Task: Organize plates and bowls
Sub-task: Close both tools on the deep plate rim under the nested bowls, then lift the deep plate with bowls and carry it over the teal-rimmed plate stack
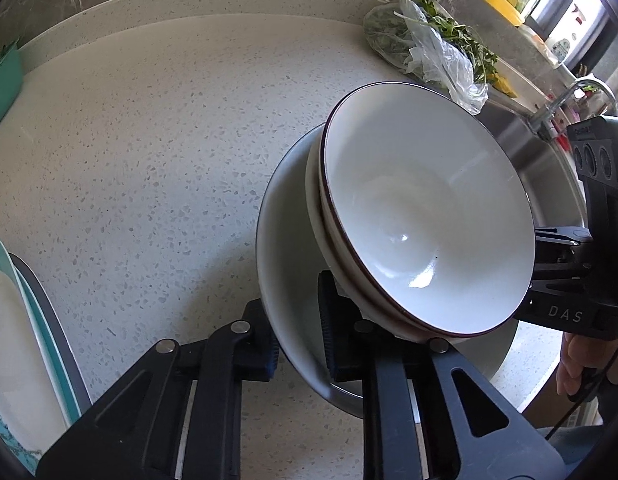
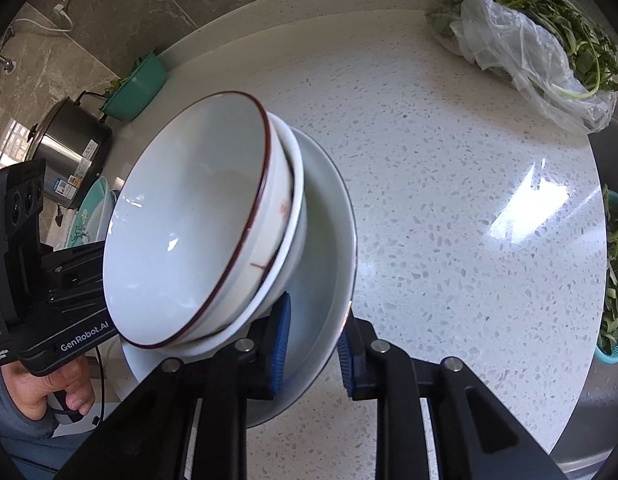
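I have the stack tilted, its mouths facing up and toward my left side, the round rims leaning rather than level over the speckled countertop (image 1: 149, 160). It is three pieces: a wide pale plate (image 1: 285, 240) with a dark edge at the bottom, a white bowl (image 2: 295, 208) nested on it, and on top a white bowl with a thin maroon rim (image 1: 421, 208) and a faint red mark on its outer wall.

My left gripper (image 1: 299, 332) is nearly closed, pinching the plate's near rim, one pad inside, one outside. My right gripper (image 2: 315, 344) clamps the opposite rim the same way, blue pads on either face. The bowls sit just beyond both sets of fingers; I think the left inner finger touches the lower bowl, though the view is too crowded to be sure.
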A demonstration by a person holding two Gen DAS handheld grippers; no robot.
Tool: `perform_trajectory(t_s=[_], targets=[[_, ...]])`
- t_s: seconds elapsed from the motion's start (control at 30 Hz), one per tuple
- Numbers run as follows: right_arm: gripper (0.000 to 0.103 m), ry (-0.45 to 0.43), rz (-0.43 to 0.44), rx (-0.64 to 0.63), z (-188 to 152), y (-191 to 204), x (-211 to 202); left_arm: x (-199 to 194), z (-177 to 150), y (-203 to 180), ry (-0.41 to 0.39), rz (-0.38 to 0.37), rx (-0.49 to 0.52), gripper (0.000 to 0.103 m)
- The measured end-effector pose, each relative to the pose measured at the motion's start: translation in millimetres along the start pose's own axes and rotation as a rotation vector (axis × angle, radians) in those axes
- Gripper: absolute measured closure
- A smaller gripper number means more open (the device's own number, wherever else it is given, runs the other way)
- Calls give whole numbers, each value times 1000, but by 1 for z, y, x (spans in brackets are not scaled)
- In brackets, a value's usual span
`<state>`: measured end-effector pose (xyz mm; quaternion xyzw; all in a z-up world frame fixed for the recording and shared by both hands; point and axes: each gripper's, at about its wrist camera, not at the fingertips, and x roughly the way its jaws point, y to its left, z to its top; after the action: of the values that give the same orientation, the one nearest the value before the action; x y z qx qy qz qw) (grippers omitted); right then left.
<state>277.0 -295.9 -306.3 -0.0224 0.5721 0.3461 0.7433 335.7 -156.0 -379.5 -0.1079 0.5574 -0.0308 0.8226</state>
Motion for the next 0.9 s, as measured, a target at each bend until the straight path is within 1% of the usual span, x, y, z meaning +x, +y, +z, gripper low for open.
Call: perform_trajectory(t_s=[0.33, 0.47, 0.67, 0.9], targets=[[80, -14, -29, 18, -5, 5, -1, -3, -3, -1, 4, 11, 9, 91], [81, -30, -37, 27, -7, 9, -11, -13, -1, -5, -8, 14, 19, 91], [81, -65, -46, 5, 1, 24, -40, -50, 3, -7, -46, 22, 19, 90], [81, -99, -38, -71, 20, 65, -72, -110, 7, 5, -105, 55, -7, 90]])
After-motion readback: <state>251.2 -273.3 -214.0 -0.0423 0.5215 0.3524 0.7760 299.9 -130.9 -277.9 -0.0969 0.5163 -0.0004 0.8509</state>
